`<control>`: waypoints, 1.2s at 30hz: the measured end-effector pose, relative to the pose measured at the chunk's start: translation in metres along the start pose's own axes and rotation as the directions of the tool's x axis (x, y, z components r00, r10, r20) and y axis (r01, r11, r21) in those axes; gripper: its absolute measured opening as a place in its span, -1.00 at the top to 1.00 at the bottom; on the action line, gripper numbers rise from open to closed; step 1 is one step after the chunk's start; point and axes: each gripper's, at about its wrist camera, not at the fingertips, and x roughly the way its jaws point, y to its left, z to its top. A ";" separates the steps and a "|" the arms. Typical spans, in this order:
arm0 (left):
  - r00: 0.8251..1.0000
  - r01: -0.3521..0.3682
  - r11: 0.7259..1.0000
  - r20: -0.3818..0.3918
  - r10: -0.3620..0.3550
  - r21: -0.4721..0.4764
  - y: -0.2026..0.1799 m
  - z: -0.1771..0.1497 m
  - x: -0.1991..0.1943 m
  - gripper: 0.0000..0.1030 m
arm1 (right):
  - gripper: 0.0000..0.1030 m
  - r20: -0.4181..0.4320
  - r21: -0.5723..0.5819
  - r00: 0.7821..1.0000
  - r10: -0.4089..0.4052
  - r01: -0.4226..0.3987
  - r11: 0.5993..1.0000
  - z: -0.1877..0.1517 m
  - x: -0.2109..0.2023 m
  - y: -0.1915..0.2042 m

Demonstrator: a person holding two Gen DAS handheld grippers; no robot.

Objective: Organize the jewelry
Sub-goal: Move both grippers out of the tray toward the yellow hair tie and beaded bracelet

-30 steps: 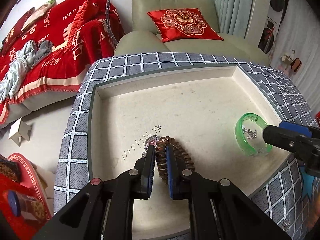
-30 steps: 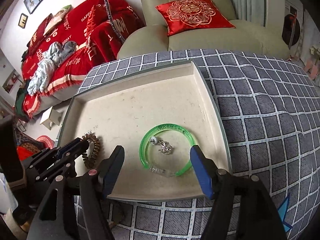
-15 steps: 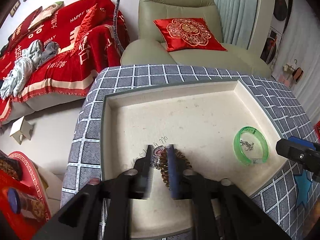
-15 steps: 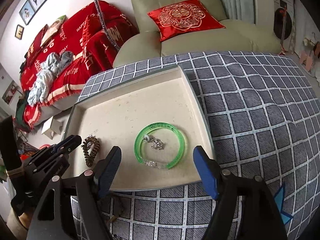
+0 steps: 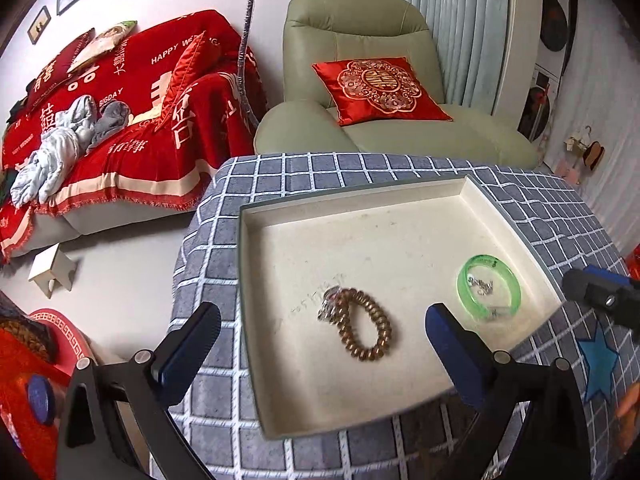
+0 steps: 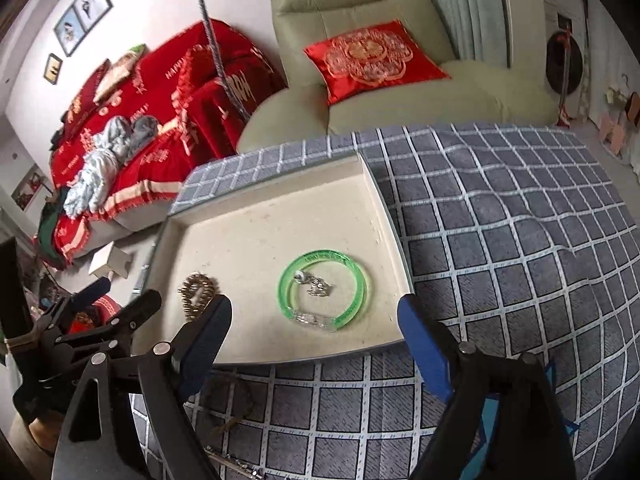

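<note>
Cream-lined tray (image 5: 472, 196) rests on a grey checked cloth (image 6: 500, 240), its raised rim closed on all four sides. Gold coil bracelet (image 5: 366, 330) lies loose at the tray's 7 o'clock, a small silver piece (image 5: 329, 308) touching its upper end; faint handwritten digits beside it cannot be read. Green bangle (image 6: 323, 290) lies at 4 o'clock, ringing a silver chain (image 6: 318, 286), just inside the right wall. Tray's far half lies bare. Left gripper (image 5: 320, 344) has just been opening, jaws spread wide, nothing gripped. Right gripper (image 6: 316, 336) likewise released, jaws just widened, apart from the bangle. Red throw (image 5: 132, 92) reads "HAPPY"
</note>
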 end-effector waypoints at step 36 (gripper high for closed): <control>0.977 0.150 0.981 -0.173 -0.127 0.124 -0.052 -0.156 -0.069 -1.00 | -0.69 -0.249 0.049 0.961 -0.118 0.134 0.990 -0.166 -0.053 -0.036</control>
